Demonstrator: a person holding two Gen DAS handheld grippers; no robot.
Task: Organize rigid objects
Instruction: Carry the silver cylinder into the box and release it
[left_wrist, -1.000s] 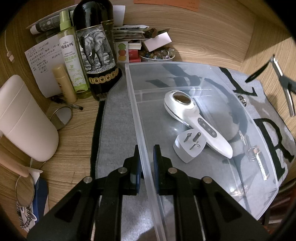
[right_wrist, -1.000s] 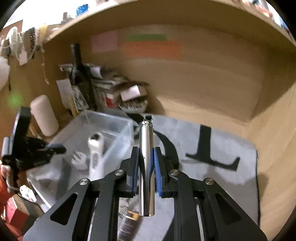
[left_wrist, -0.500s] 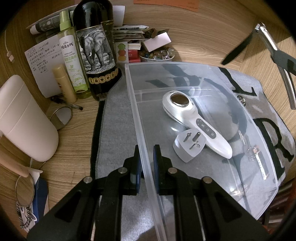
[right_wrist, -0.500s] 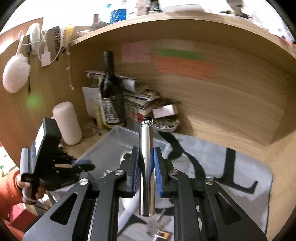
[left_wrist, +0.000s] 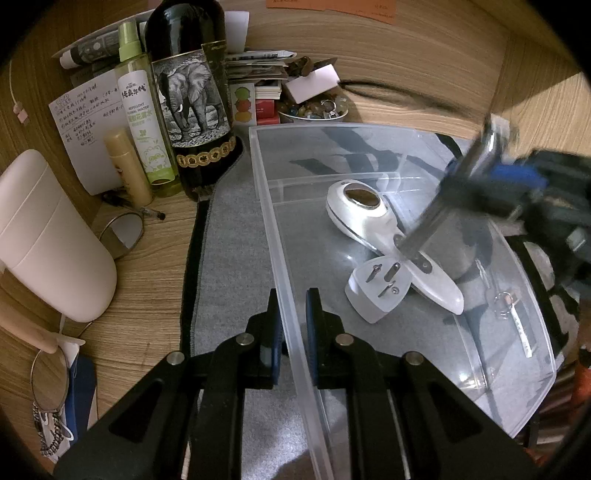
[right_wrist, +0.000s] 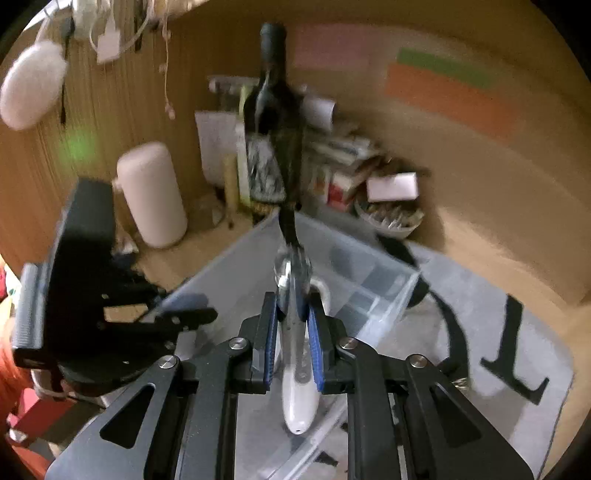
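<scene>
My left gripper is shut on the left rim of a clear plastic bin that rests on a grey mat. In the bin lie a white handheld device, a white plug adapter and a small keyring tool. My right gripper is shut on a slim silver metal cylinder. It holds the cylinder tilted over the bin, lower end just above the white device. The view is blurred by motion.
Behind the bin stand a dark wine bottle, a green spray bottle, a small beige tube, a paper note, stacked books and a bowl of beads. A white cylindrical container lies at the left. Wooden walls enclose the desk.
My right gripper has swung left and down with the metal cylinder, from above the mat to over the bin. My left gripper has kept its hold on the bin rim.
</scene>
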